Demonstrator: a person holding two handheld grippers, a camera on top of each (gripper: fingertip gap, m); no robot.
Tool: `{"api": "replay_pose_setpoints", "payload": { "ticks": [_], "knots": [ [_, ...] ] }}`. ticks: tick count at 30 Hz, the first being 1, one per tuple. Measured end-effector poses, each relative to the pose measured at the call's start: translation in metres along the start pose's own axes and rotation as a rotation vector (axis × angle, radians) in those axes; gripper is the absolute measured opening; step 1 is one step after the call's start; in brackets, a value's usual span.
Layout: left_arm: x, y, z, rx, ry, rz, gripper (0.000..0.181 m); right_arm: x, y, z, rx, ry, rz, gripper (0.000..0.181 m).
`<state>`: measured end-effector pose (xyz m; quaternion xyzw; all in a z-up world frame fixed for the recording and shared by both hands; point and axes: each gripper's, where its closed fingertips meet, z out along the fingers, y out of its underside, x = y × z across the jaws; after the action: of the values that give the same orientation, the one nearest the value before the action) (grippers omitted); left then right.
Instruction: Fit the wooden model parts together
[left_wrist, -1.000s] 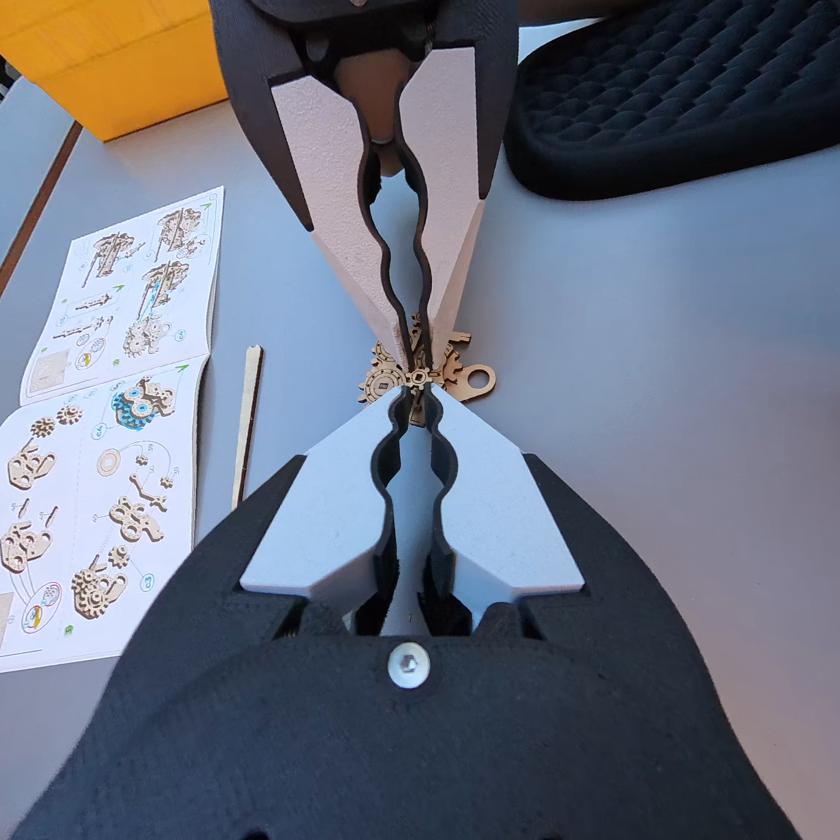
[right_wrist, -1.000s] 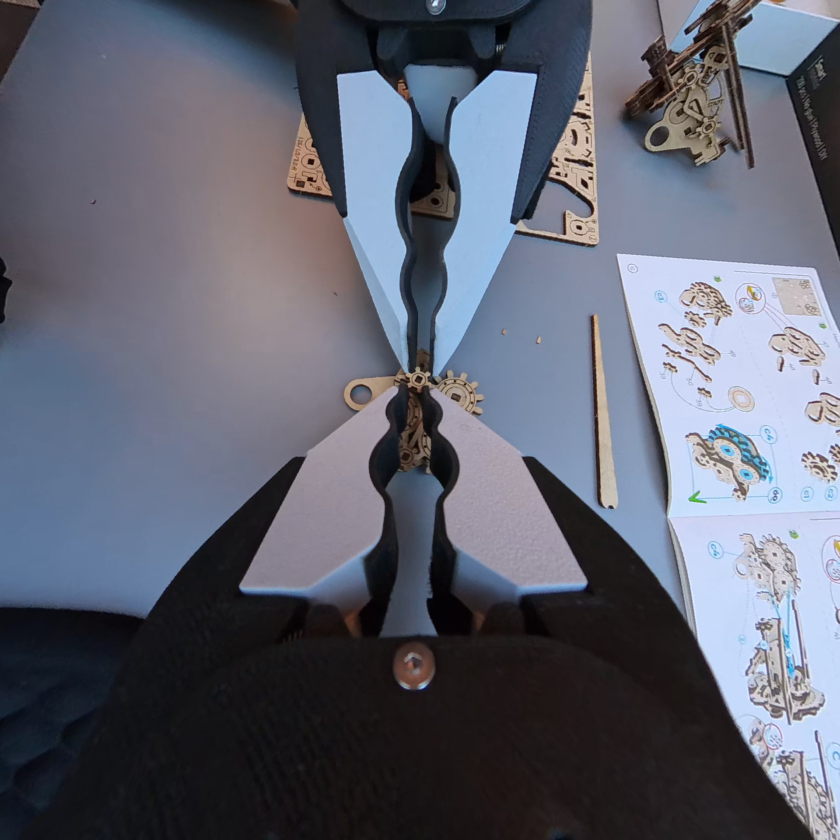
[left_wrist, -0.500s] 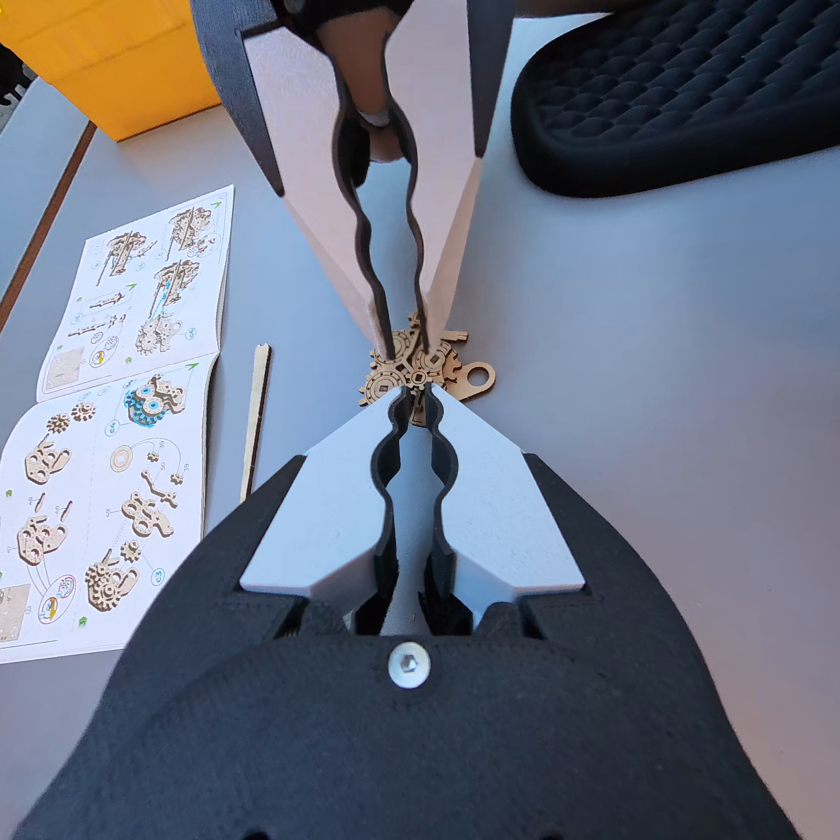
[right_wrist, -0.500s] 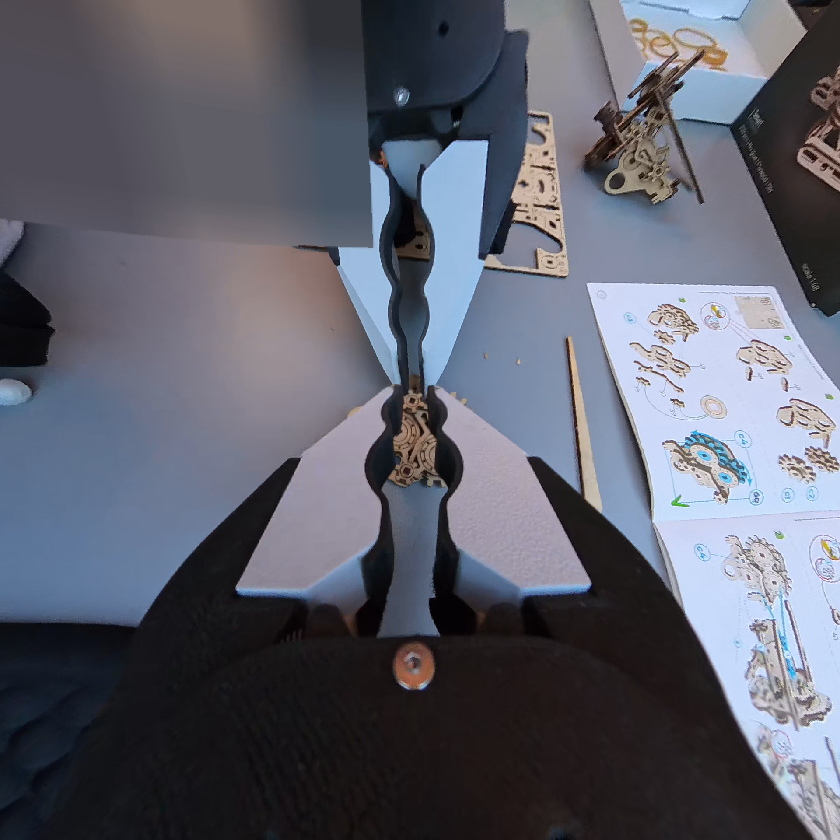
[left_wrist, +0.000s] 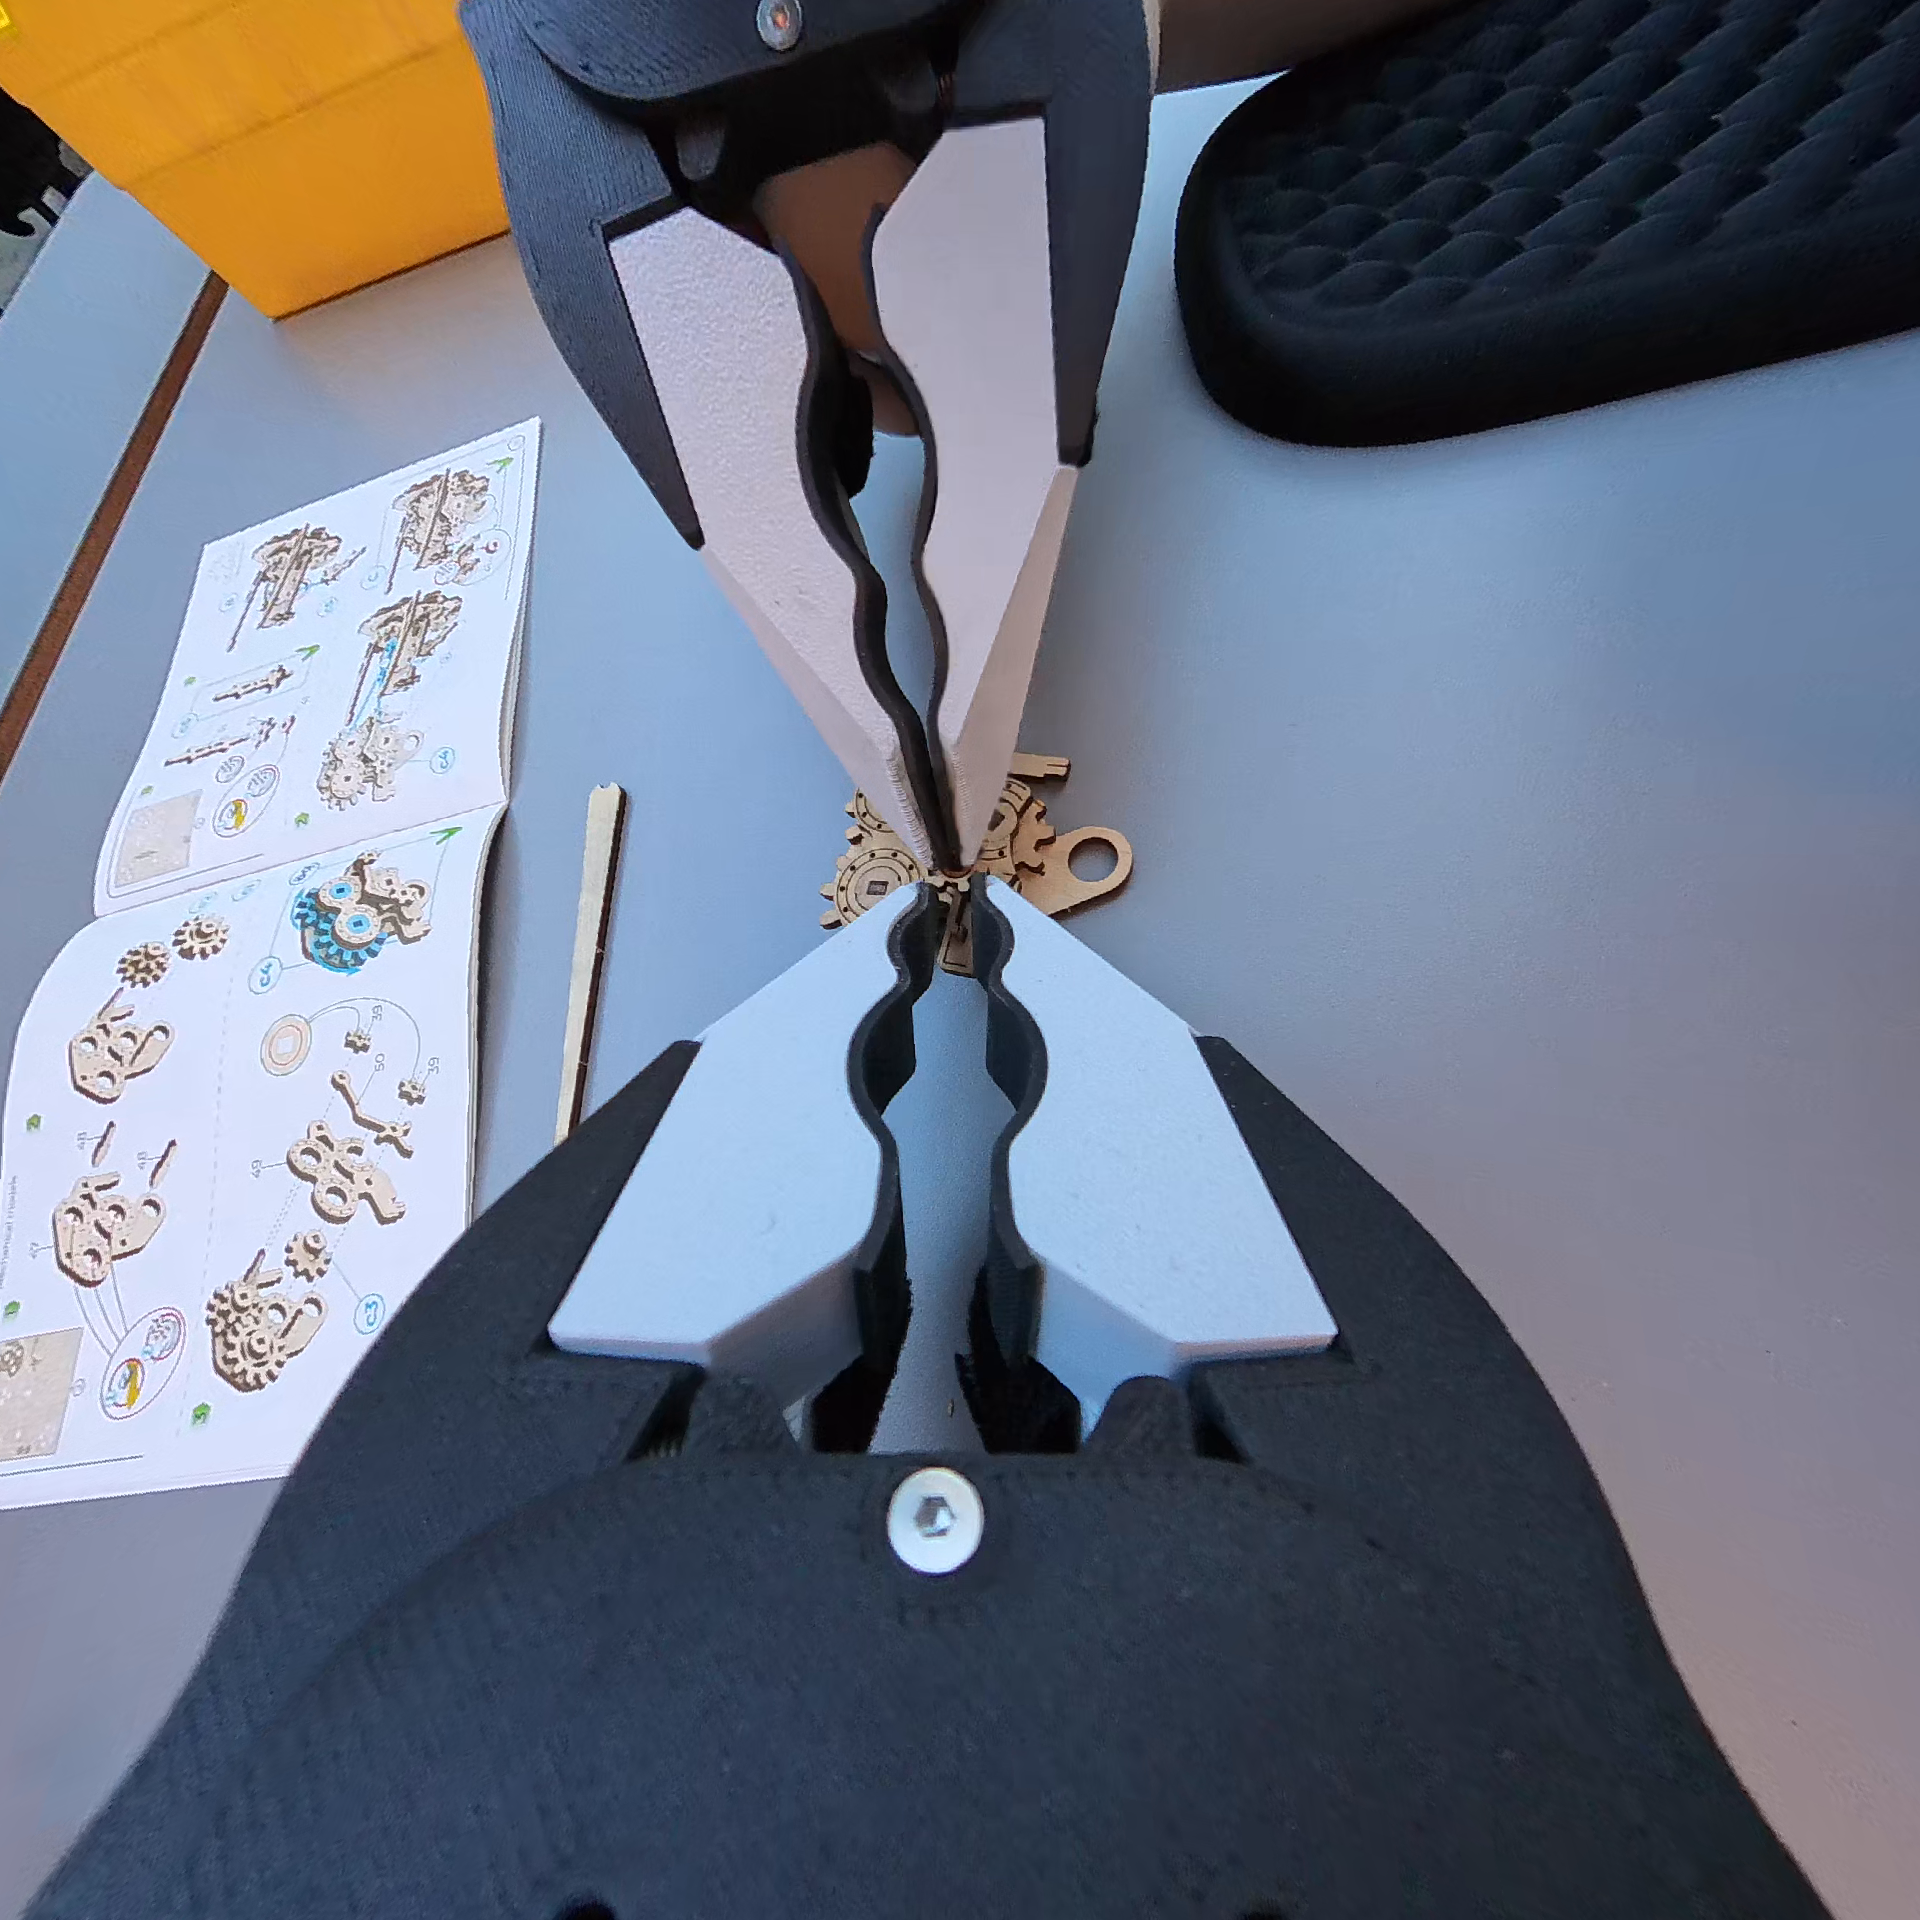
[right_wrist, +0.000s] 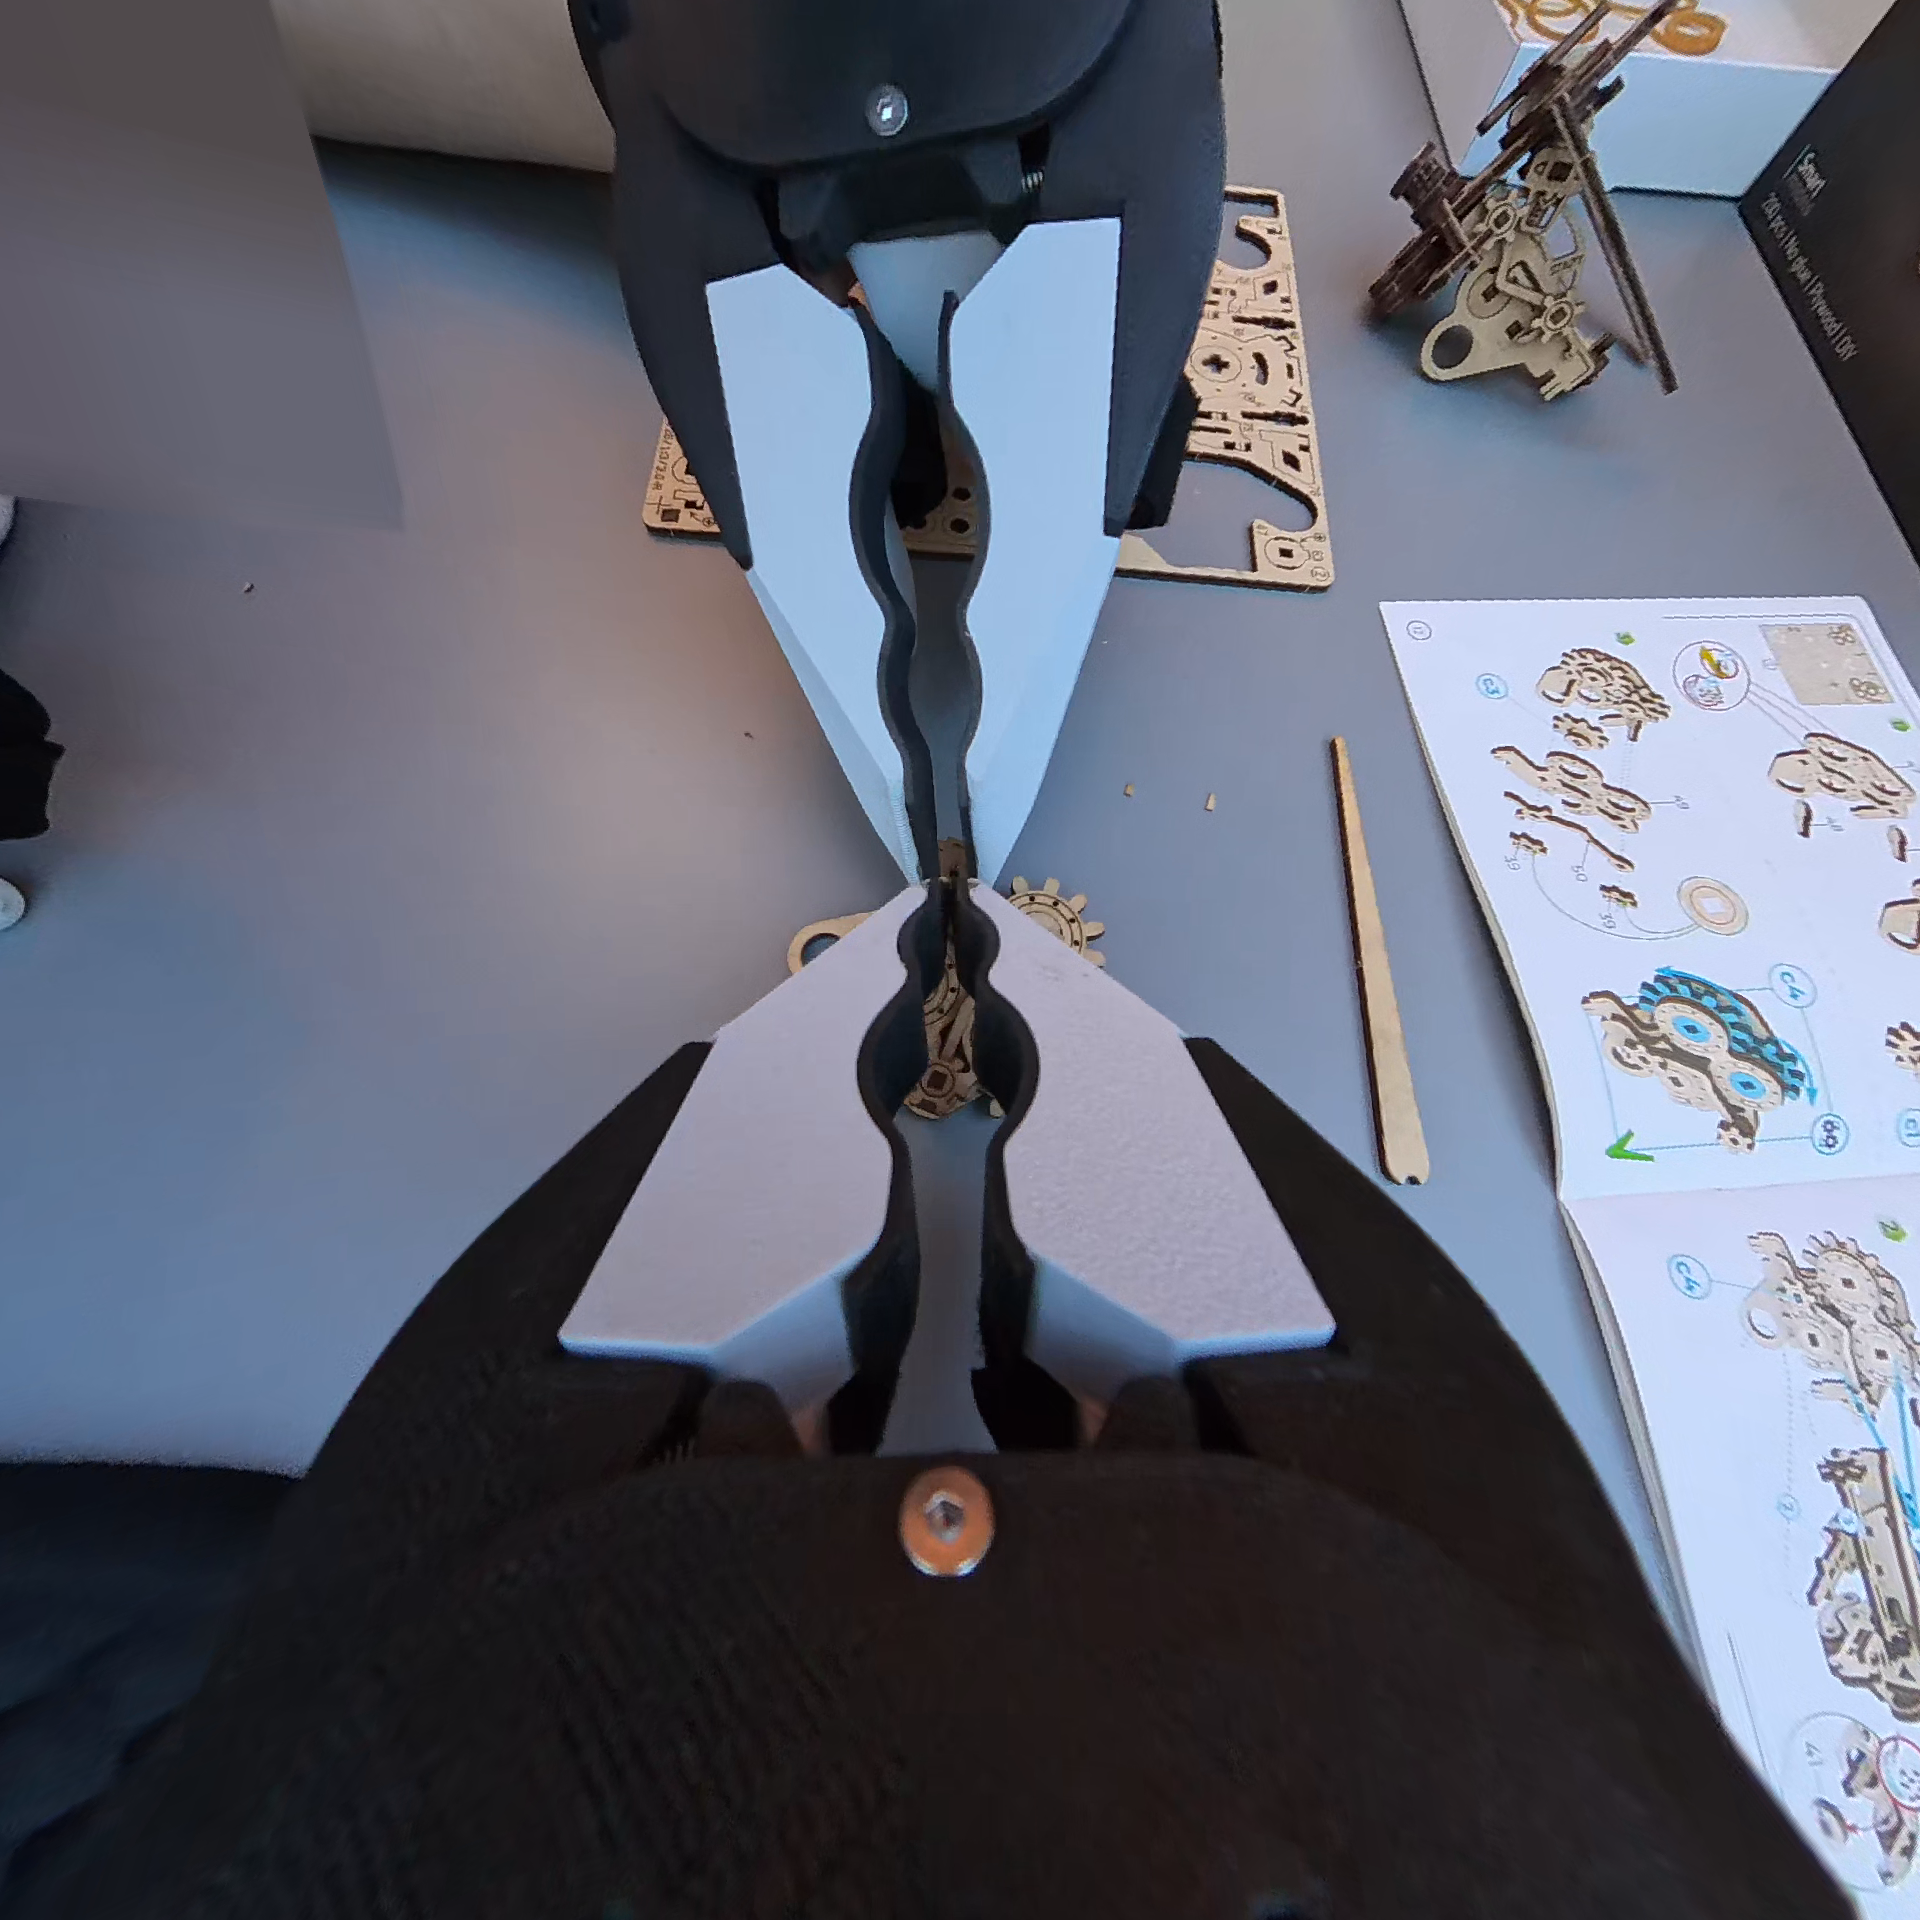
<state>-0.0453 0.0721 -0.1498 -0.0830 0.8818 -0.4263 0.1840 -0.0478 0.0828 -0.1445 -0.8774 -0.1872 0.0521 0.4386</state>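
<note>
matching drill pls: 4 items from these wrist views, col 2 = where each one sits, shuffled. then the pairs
Items
1. wooden gear assembly
2. wooden stick
3. yellow box
4. finished wooden model

Places
A. far left corner in the left wrist view
B. flat on the table between the grippers and the instruction booklet
C. standing upright at the far right in the right wrist view, by the boxes
D. where the tips of the left gripper and right gripper meet

Pairs: 1-D, 2-B, 3-A, 4-C
</note>
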Motion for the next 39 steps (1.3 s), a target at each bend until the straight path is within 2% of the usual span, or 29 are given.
{"api": "replay_pose_setpoints", "payload": {
  "ticks": [5, 18, 27, 39],
  "knots": [
    [0.000, 0.000, 0.000, -0.002, 0.002, -0.003, 0.004, -0.001, 0.001, 0.000, -0.018, 0.017, -0.053, 0.000],
    [0.001, 0.002, 0.001, -0.012, 0.016, -0.009, 0.002, -0.003, 0.003, 0.004, 0.004, 0.005, -0.050, 0.002],
    [0.000, 0.001, 0.003, -0.008, 0.003, -0.013, 0.001, 0.010, -0.013, -0.013, 0.158, 0.009, -0.004, 0.000],
    [0.001, 0.001, 0.003, -0.012, -0.005, -0.008, 0.002, 0.000, 0.000, -0.007, 0.051, 0.006, -0.060, 0.001]
  ]
}}
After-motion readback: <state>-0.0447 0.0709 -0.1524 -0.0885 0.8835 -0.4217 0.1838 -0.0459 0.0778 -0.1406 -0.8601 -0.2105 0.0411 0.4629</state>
